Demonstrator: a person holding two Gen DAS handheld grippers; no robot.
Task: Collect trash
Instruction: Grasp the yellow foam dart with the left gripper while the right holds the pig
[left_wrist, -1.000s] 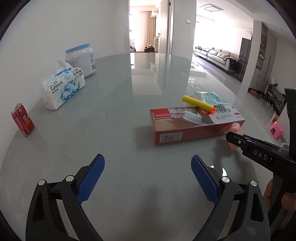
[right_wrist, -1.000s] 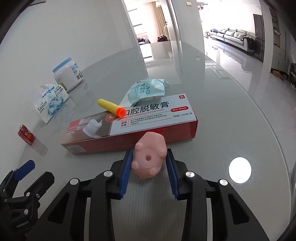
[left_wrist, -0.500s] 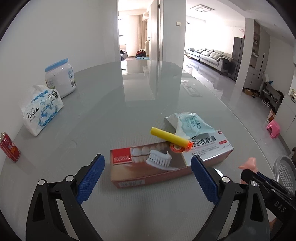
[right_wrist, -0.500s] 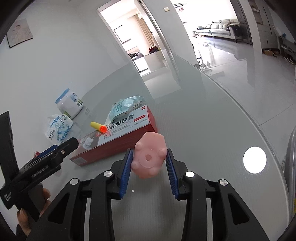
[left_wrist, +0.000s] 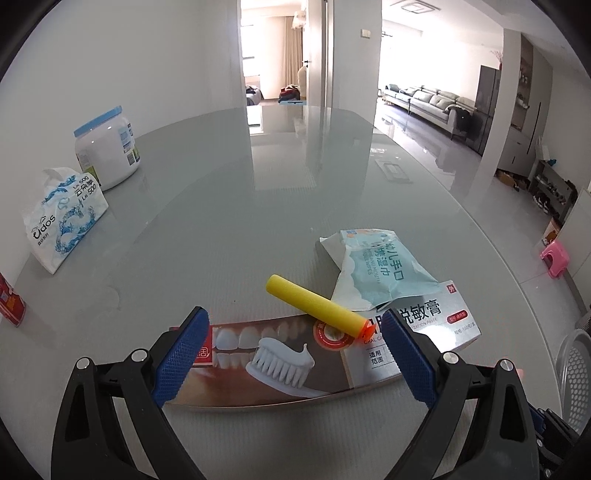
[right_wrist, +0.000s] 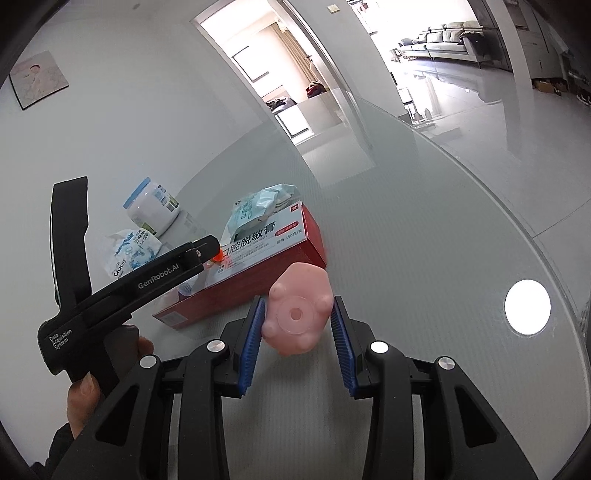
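Foam dart is laid across toothpaste box; wipes packet overlaps box's far right end. Tissue pack and jar are set far left.

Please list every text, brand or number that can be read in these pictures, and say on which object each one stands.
"GenRobot.AI": left hand-held gripper, on its finger.
"Data Acquisition System": same gripper, on its body.
"Udos", "500": tissue pack.
"150": toothpaste box, beside Chinese characters; its small English line is only partly readable.
Wipes packet: Chinese characters; small print blurred.
White jar and red can: labels too small.

walls white | floor glossy | sofa grey | doorway bright
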